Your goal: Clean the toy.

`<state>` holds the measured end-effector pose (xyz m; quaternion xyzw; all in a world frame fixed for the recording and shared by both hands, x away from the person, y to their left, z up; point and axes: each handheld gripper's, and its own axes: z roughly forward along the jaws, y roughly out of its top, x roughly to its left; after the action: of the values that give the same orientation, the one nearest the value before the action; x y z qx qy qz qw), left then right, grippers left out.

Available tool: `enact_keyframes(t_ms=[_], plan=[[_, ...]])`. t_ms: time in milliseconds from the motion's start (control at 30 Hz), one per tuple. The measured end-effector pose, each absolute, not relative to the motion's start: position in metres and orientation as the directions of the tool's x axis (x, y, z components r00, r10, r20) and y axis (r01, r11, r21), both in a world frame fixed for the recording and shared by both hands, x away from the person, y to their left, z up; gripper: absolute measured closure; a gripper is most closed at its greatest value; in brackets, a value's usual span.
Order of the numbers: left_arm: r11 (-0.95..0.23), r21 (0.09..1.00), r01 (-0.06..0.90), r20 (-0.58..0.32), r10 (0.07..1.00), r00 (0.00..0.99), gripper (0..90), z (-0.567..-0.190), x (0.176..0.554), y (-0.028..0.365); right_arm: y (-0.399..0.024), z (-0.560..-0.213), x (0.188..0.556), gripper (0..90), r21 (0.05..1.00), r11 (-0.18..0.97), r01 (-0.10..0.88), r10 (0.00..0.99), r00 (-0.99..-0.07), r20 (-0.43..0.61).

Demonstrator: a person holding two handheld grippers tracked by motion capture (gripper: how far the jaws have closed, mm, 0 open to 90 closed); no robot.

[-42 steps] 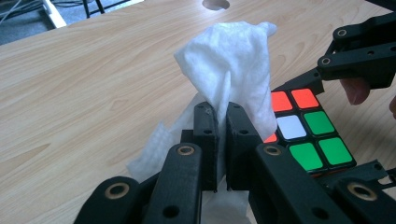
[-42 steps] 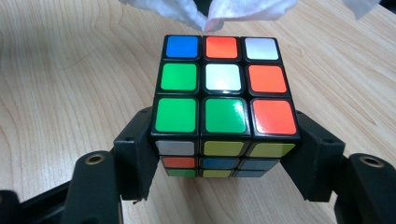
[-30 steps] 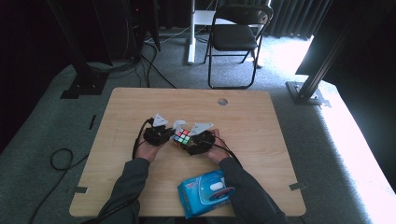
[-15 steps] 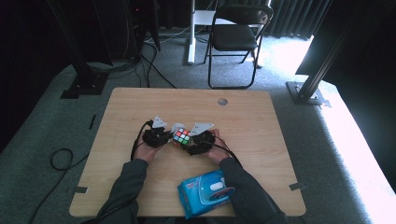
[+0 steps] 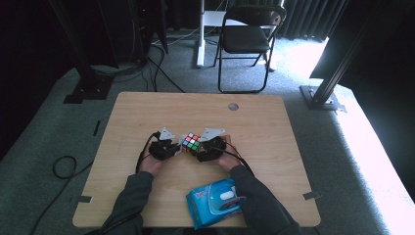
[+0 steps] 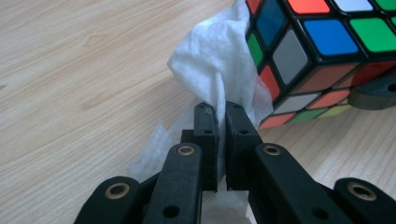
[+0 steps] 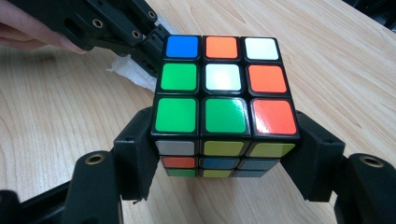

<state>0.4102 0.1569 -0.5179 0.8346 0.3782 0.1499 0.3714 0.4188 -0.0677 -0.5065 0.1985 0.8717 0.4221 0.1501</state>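
Right claw (image 7: 224, 154) clamping cube (image 7: 223, 93) level, left claw (image 6: 215, 121) pinching wipe (image 6: 215, 65) upright

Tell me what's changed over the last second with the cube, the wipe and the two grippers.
Nothing visibly changed. The right gripper stays clamped on the puzzle cube, the left gripper stays shut on the white wipe pressed against the cube's side, and the blue wipe pack lies where it was on the table.
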Motion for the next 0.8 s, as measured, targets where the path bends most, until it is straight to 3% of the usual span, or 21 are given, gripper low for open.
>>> enact_keyframes(t_ms=[800], plan=[[-0.384, 0.809, 0.446, -0.038, 0.723, 0.69, 85.5, -0.483, 0.415, 0.152, -0.065, -0.508, 0.417, 34.2, 0.785, 0.586, 0.203, 0.447, -0.889, -0.104]])
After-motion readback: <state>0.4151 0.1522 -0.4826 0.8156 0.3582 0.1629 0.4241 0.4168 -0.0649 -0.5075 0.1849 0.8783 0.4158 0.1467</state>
